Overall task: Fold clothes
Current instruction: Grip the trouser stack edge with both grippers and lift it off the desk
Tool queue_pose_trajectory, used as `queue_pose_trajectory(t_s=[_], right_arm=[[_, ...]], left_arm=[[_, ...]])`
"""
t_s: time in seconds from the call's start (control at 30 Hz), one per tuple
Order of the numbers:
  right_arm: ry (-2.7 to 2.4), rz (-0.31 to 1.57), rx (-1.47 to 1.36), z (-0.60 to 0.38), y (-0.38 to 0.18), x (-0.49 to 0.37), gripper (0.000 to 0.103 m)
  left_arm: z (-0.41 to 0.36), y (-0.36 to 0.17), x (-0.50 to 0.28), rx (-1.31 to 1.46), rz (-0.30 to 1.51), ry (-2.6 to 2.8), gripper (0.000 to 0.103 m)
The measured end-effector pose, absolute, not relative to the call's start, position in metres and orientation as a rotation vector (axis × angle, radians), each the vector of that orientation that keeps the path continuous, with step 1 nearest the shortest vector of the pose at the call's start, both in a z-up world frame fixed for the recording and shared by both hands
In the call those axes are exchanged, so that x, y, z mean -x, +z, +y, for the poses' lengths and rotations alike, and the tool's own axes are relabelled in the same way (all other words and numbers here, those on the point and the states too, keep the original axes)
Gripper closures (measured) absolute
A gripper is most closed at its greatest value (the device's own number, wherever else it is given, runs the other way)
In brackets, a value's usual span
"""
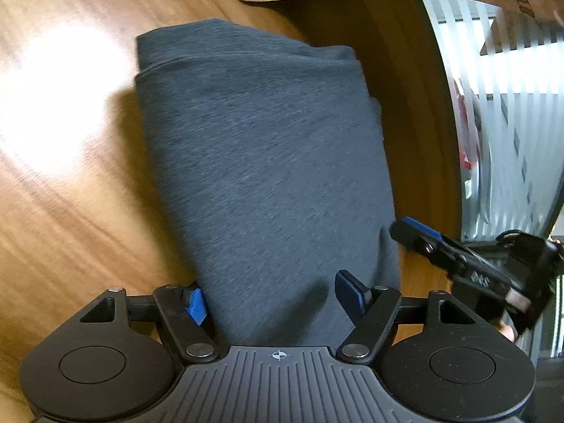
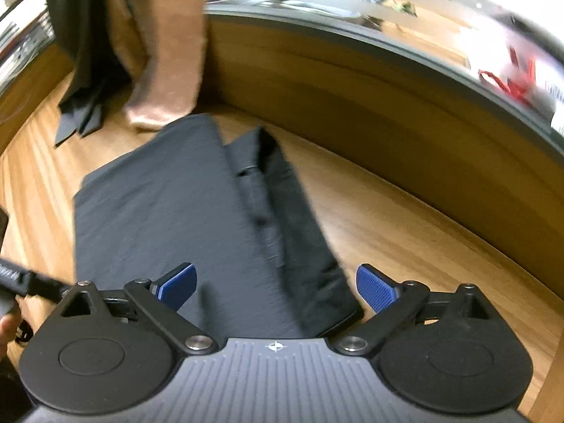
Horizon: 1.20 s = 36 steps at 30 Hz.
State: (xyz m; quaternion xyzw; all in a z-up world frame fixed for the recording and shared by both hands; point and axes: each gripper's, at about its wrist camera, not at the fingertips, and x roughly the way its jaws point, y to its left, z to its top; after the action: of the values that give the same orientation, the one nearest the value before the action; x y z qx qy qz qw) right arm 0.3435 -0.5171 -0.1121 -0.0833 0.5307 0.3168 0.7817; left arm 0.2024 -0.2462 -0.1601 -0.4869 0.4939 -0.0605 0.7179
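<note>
Garment: dark grey-blue folded garment found lying flat on the wooden table, long axis running near to far; a folded-over layer visible at the far end.
Right flank: looser, darker strip of cloth noted along the right side in the right wrist view, not squared with the main panel.
Left gripper: jaws spread fairly wide, straddling the near end of the garment; pads not pressing, nothing held.
Right gripper: jaws at full spread over the near right corner of the cloth; nothing held.
Step judged: between grasps, with the next fold or a squaring-up of the bundle probably due.
Advice on the step: near edge best taken through all layers at both corners together, lifted evenly and laid over the far end; right strip best tucked in first, or a lopsided bundle likely.
Risk: top layer alone pinched, lower layers left behind.
Surface: glossy wood grain, strong glare patch at far left; low friction judged, cloth likely to slide.
Room: brown patterned fabric and black cloth hanging at the far side; striped frosted glass at right.
</note>
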Motion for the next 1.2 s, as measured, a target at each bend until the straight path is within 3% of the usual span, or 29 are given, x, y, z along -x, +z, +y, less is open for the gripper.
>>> queue_pose_trajectory(t_s=[0.17,0.33,0.53,0.93,1.2], right_arm=[[0.723,1.211,0.014,-0.534,-0.139,-0.372,0.002],[0.766,1.267,-0.147,-0.537,-0.158,-0.379,0.003],[0.769,1.268,-0.079,-0.514,-0.159,-0.349,0.002],[0.767,1.282,-0.225,-0.504,-0.148,-0.243,0.002],[0.694,1.26,-0.357,-0.532,-0.154,-0.265,0.002]], left_arm=[[-0.251,-0.157,-0.208,1.022,1.087,-0.157,0.025],[-0.247,-0.154,-0.211,0.983,1.107,-0.159,0.033],[-0.243,-0.142,-0.211,0.856,1.1,-0.181,0.033],[-0.186,-0.132,-0.204,0.727,1.139,-0.106,0.033],[-0.181,-0.136,-0.214,0.66,1.156,-0.154,0.03]])
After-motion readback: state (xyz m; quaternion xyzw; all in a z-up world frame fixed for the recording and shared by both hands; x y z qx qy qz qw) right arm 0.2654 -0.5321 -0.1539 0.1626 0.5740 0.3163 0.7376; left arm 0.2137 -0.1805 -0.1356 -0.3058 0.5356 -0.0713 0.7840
